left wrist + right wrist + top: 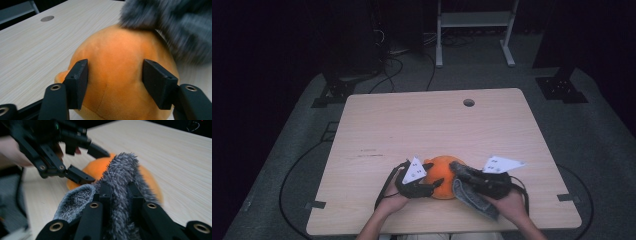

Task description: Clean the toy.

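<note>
An orange plush toy (443, 172) lies near the table's front edge. My left gripper (434, 175) comes at it from the left. In the left gripper view its two pads (78, 80) press into the sides of the plush (117, 57). My right gripper (458, 168) is shut on a grey fuzzy cloth (469, 197), which hangs down over the person's right hand. In the right gripper view the cloth (122, 170) stands pinched between the jaws, just above the plush (150, 182), with the left gripper (85, 165) beyond it. The cloth (175, 25) blurs over the plush's top.
The light wooden table (422, 120) has a round cable hole (469, 102) near its far edge. A white metal frame (474, 30) and dark stands sit on the floor behind, with cables (292, 175) looping around the table's left side.
</note>
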Available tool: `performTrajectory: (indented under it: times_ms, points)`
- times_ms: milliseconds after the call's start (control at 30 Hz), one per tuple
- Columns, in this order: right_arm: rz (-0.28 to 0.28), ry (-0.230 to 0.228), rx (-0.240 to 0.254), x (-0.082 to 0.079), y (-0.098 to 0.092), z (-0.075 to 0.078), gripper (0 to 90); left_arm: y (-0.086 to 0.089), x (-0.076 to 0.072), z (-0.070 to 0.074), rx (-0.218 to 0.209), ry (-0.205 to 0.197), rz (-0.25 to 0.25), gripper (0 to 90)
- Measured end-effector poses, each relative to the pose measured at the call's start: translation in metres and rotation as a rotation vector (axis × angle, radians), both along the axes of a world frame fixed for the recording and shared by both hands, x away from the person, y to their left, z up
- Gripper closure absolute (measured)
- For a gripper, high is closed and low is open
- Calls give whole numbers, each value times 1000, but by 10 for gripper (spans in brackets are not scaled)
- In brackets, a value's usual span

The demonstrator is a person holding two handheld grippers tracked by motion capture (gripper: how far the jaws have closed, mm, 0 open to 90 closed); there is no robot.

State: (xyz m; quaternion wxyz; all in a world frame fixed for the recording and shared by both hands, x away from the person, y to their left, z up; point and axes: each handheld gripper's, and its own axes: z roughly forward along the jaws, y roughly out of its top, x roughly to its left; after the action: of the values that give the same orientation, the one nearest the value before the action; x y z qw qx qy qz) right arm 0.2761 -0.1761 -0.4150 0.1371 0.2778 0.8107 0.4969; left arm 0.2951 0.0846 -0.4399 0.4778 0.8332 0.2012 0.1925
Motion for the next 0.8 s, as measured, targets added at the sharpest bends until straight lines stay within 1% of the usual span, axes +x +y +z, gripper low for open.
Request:
performTrajectory:
  times_ms: [33, 67, 100, 133, 233, 300, 333, 367, 400, 433, 467, 500, 533, 567, 600, 633, 667, 700, 733, 767, 800]
  points:
    - [0, 0, 0, 0, 0, 0, 774, 0, 0, 0, 0, 0, 0, 398]
    - [-7, -29, -34, 1, 5, -4, 774, 0, 1, -1, 5, -5, 4, 398]
    - [-21, -60, -45, 2, 6, -7, 775, 2, 2, -1, -5, 4, 4, 403]
    - [-56, -63, -39, 6, 1, -10, 776, 4, 5, -2, -33, 25, 5, 406]
    - [-126, -41, -43, 12, -13, -16, 777, 5, 5, -3, -48, 31, 6, 404]
    - [-172, -18, -72, 15, -22, -19, 777, 5, 5, -4, -47, 32, 7, 396]
    - [-189, 3, -90, 17, -26, -22, 777, 5, 5, -4, -46, 34, 13, 390]
    - [-189, 3, -90, 17, -26, -22, 777, 5, 5, -4, -46, 34, 13, 386]
    - [-192, 37, -72, 17, -31, -25, 777, 5, 5, -4, -44, 33, 17, 384]
    - [-182, 31, -62, 14, -30, -24, 777, 5, 5, -4, -40, 32, 20, 381]
    - [-169, 11, -60, 11, -27, -21, 776, 4, 6, -5, -39, 32, 24, 378]
    - [-169, 11, -60, 11, -27, -21, 776, 4, 6, -5, -39, 32, 24, 375]
    - [-120, -18, -13, 6, -21, -14, 776, 5, 7, -5, -49, 37, 29, 375]
    - [-82, -25, 24, 4, -19, -12, 775, 5, 7, -6, -50, 39, 32, 375]
    - [-47, -29, 47, 1, -16, -11, 775, 5, 8, -6, -53, 42, 35, 375]
    - [-47, -29, 47, 1, -16, -11, 775, 5, 8, -6, -53, 42, 35, 375]
    - [-34, -47, 10, -1, -10, -13, 774, 5, 7, -6, -55, 41, 35, 375]
    - [-38, -59, -9, 0, -10, -17, 773, 5, 7, -5, -53, 42, 30, 375]
    - [-49, -66, -19, 1, -11, -19, 774, 6, 7, -3, -66, 47, 14, 368]
    - [-70, -58, -24, 4, -13, -21, 774, 6, 7, -3, -66, 47, 14, 341]
    - [-85, -40, -18, 7, -17, -21, 774, 8, 7, -1, -77, 50, -6, 292]
